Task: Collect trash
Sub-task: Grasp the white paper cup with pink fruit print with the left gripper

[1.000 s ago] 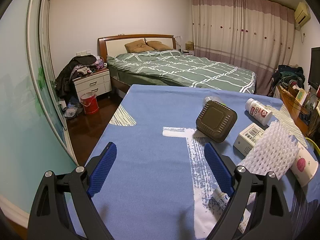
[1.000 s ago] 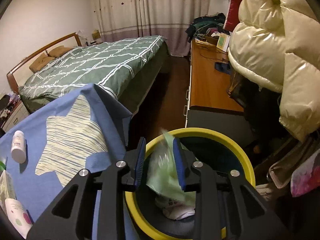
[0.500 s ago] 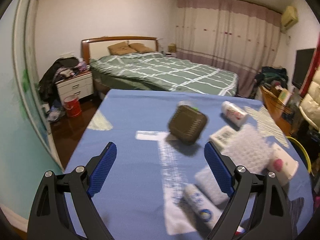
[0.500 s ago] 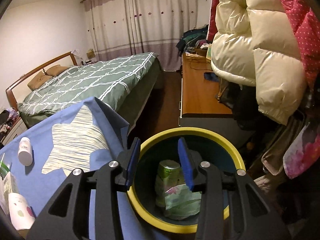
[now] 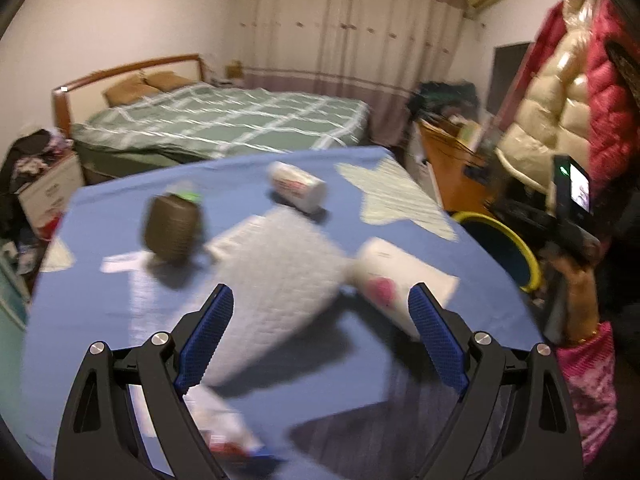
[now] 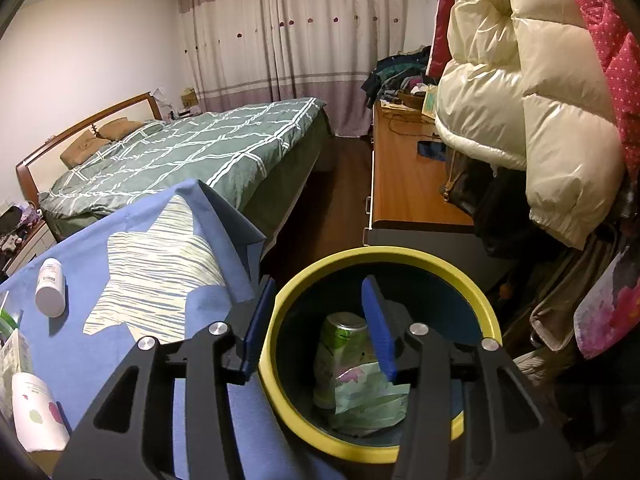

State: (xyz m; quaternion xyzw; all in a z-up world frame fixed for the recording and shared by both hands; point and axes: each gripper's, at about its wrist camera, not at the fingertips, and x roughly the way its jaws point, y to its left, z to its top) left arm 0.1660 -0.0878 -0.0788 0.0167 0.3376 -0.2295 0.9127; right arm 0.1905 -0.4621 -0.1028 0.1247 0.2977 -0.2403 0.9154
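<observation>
Both claws are spread and empty: the right gripper above the yellow-rimmed bin, the left gripper over white foam netting. Blurred motion risks knocking the paper cup beside the netting.

Blue-clothed table; foam net, brown box, bottles lying on it

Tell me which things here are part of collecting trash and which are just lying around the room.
For the job: yellow bin, green can and wrapper in it, foam net, paper cup, white bottle, brown box.

Lying about: bed, puffy coats, desk.
</observation>
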